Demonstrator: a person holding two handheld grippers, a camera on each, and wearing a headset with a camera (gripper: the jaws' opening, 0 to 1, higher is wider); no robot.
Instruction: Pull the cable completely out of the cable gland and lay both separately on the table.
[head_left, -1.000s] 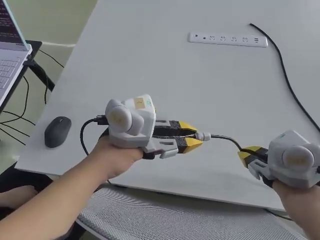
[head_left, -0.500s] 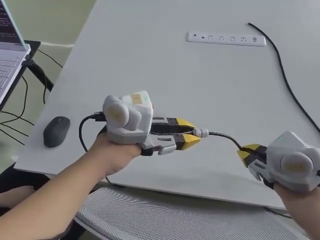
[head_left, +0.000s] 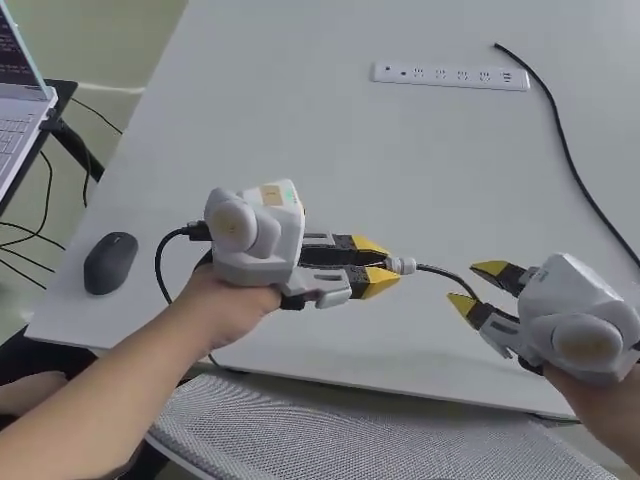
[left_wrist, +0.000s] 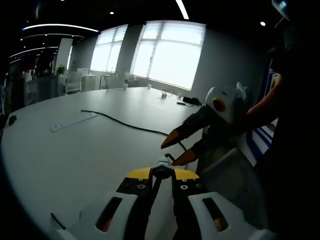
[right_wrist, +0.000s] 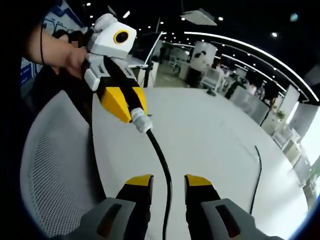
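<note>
My left gripper (head_left: 372, 266) is held above the near edge of the white table (head_left: 300, 120), shut on a small white cable gland (head_left: 400, 266). A black cable (head_left: 440, 272) runs out of the gland to the right. It passes between the spread jaws of my right gripper (head_left: 475, 285), which is open. In the right gripper view the cable (right_wrist: 162, 160) hangs loose between that gripper's (right_wrist: 168, 181) yellow tips and leads up to the gland (right_wrist: 142, 121). In the left gripper view the gland (left_wrist: 162, 165) sits pinched at my left gripper's (left_wrist: 161, 172) tips.
A white power strip (head_left: 450, 76) lies at the far side of the table, with another black cable (head_left: 570, 150) curving down the right side. A dark mouse (head_left: 110, 262) sits near the left edge. A grey mesh chair (head_left: 300, 440) is below the table's near edge.
The right gripper, shut on the cable before, has opened its jaws and let go. The left gripper holds the gland much as before.
</note>
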